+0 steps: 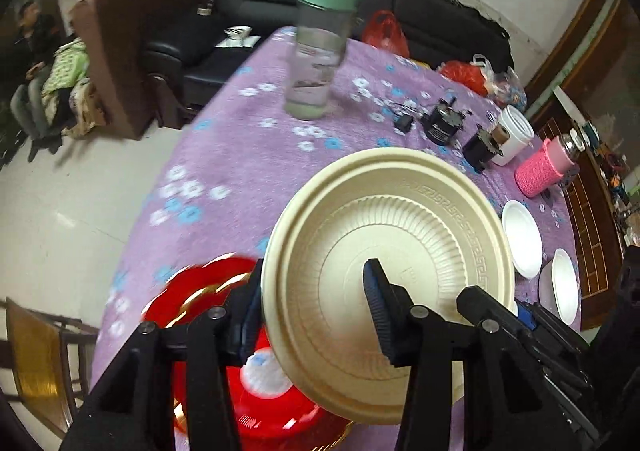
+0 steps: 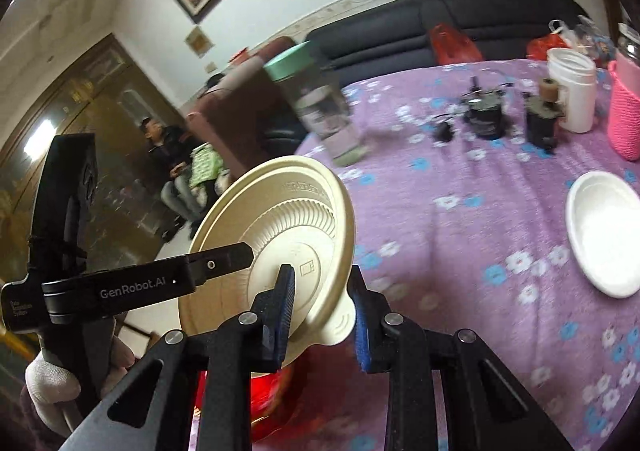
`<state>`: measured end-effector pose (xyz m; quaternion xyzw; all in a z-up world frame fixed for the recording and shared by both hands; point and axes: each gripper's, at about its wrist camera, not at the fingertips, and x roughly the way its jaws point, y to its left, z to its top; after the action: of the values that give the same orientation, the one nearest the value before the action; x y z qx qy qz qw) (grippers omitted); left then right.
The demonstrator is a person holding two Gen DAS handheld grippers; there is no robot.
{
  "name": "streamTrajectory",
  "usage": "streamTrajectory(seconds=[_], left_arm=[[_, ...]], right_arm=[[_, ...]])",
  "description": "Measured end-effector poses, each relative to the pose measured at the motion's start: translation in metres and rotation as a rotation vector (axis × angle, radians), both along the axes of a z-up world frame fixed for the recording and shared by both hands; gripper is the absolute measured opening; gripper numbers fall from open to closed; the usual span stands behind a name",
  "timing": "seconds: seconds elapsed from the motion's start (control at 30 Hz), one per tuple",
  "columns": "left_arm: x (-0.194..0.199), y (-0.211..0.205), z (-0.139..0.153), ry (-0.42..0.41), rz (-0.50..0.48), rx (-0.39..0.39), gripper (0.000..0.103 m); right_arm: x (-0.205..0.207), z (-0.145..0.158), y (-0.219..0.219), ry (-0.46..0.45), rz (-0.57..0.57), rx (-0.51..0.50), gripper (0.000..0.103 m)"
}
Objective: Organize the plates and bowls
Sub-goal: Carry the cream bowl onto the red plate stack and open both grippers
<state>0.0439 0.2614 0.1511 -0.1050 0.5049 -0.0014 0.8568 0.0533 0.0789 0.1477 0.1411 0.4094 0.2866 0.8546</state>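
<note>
The round cream plastic plate (image 1: 388, 275) hangs tilted above the red plate (image 1: 256, 391), clamped at opposite rims by the left gripper (image 1: 316, 315) and right gripper (image 2: 322, 311) fingers. Open purple floral worktop (image 2: 460, 243) lies right, before the white bowl (image 2: 606, 239). The red plate is mostly hidden and blurred.

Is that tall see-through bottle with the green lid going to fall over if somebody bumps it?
Probably, yes. The bottle is tall and narrow and stands on soft fuzzy cloth, so it likely tips easily. It looks nearly empty, so it's probably light. Once down, its round body could roll.
</note>
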Motion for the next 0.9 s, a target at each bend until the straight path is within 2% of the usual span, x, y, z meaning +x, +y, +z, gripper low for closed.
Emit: streamTrajectory(seconds=[0.2,0.47,0.73,0.9], left_arm=[[-0.039,0.033,-0.015,0.018,0.074,-0.005,0.045],[-0.056,0.052,-0.053,0.072,0.125,-0.04,0.045],[-0.061,0.054,-0.063,0.068,0.15,-0.041,0.047],[-0.066,0.058,-0.06,0.042,0.169,-0.064,0.056]], right_arm=[[-0.029,-0.012,0.038,0.007,0.078,-0.038,0.029],[-0.04,-0.041,0.059,0.058,0.101,-0.093,0.029],[-0.033,-0.059,0.066,0.101,0.093,-0.118,0.03],[-0.037,-0.061,0.071,0.095,0.1,-0.122,0.031]])
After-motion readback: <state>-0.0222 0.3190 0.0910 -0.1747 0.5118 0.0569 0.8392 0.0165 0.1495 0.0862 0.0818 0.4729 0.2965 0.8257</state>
